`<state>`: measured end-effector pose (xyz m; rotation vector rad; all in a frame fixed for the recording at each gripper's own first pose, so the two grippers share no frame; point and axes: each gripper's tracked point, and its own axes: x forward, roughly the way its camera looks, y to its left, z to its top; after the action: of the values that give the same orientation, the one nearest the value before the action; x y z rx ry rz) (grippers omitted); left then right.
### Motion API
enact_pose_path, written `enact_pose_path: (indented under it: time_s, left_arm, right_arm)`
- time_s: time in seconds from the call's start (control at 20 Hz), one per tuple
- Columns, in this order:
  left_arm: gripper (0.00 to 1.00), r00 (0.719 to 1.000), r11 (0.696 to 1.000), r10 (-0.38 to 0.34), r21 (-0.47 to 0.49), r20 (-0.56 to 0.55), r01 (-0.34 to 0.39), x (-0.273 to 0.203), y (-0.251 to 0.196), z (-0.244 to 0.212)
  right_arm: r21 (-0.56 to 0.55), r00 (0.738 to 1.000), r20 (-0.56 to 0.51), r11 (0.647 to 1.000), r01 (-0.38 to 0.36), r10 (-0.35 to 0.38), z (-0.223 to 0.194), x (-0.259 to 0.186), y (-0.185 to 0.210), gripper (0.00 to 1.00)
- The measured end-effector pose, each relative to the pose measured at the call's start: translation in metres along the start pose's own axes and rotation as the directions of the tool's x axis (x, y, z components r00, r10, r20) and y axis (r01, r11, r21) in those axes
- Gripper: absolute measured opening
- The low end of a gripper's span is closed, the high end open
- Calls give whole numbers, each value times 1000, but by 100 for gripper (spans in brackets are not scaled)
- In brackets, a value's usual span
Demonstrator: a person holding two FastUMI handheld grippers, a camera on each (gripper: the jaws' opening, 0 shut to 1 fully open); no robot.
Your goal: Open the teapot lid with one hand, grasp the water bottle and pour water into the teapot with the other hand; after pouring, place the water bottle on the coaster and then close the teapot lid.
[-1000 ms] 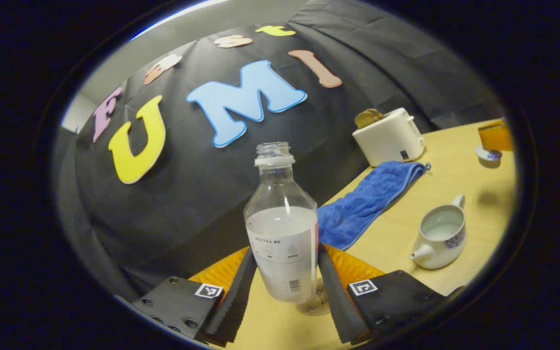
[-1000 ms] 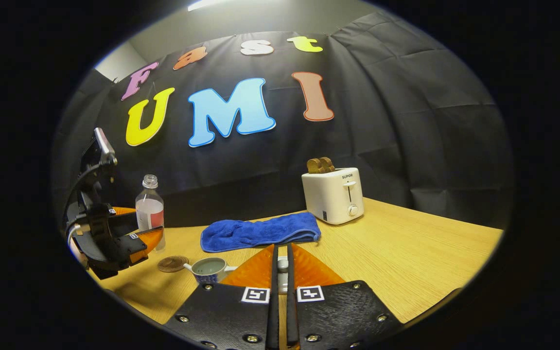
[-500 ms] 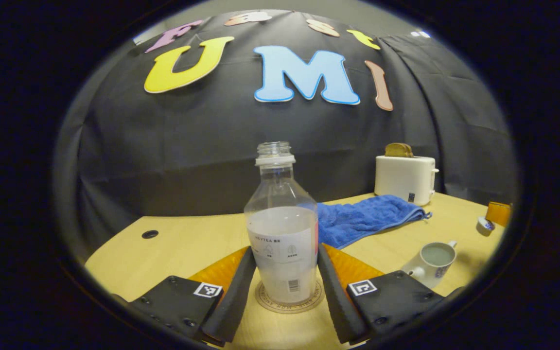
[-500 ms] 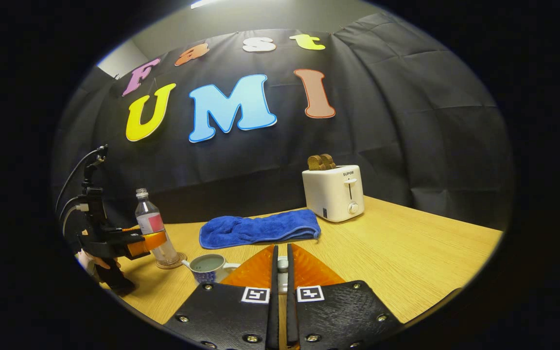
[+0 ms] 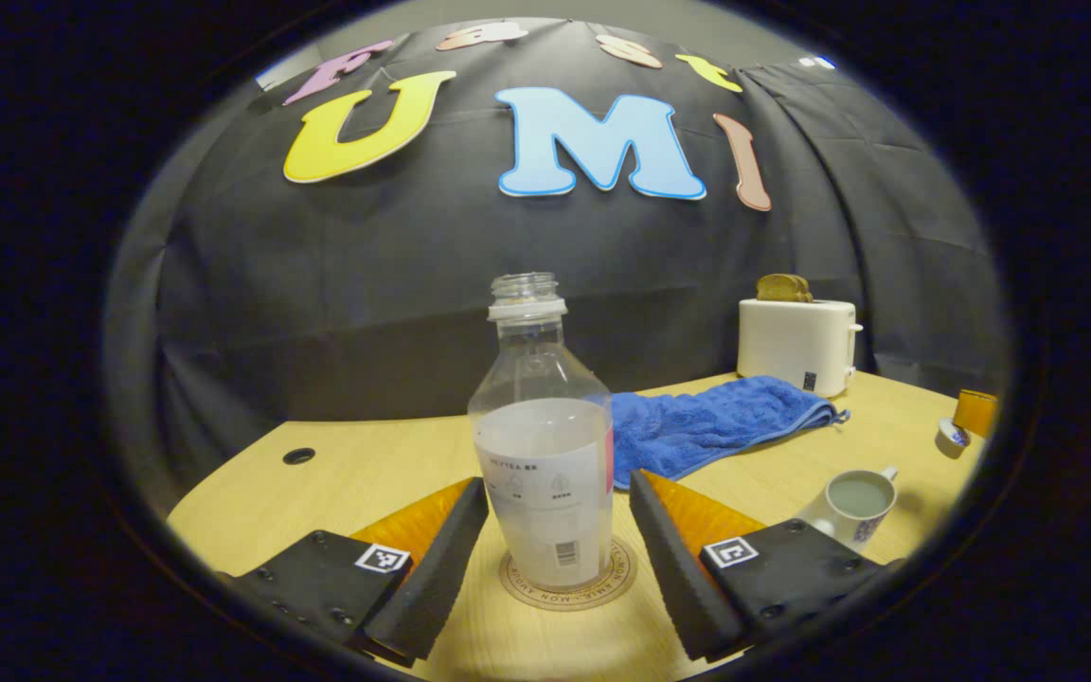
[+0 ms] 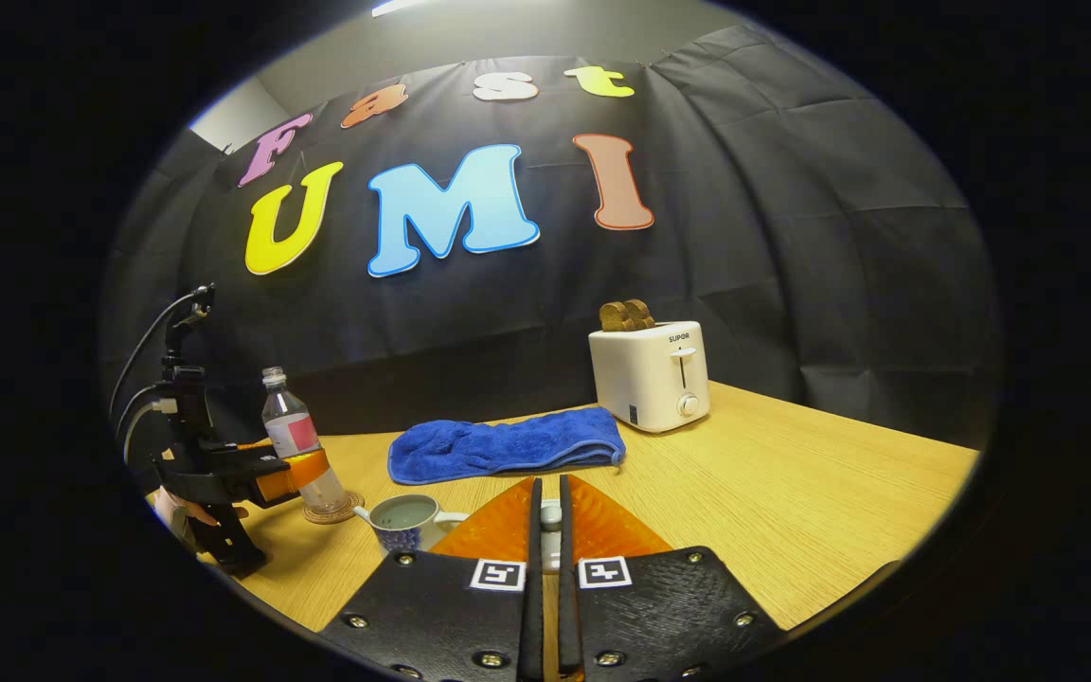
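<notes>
One bottle [image 5: 542,445], one coaster [image 5: 566,583], one teapot [image 5: 854,505], one toaster [image 5: 796,345], one towel [image 5: 706,423].

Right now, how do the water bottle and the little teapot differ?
The water bottle is tall, clear plastic with a narrow neck; the teapot is squat, white ceramic with a wide mouth, spout and handle. The bottle stands on a round coaster; the teapot sits on the bare table. Both stand upright, uncovered, with liquid inside.

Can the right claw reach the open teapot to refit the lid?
Probably yes: the white ceramic teapot stands open just left of the right claw holding its small white lid, bare wooden table between. Left claw flanks the clear plastic bottle, aside.
</notes>
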<state>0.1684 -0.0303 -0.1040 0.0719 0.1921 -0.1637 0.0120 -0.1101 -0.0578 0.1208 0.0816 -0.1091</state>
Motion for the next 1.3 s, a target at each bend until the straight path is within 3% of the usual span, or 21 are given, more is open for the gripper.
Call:
enact_pose_path:
  time_s: [0.2,0.65,0.9,1.3]
  left_arm:
    - [100,1000,1000,3,-20,-12,-4,-14,-1,-1]
    - [100,998,999,51,-12,33,-50,-93,8,4]
    - [100,997,993,63,-98,54,-58,-135,25,9]
    - [100,979,981,185,-82,88,-178,-179,72,14]
  right_arm:
    - [-3,1000,7,1000,-11,11,2,-1,3,6]
    - [-24,993,-23,993,-120,119,10,7,48,6]
    - [-83,984,-38,981,-177,174,16,27,82,6]
    - [-91,968,-105,967,-238,229,-6,49,120,6]
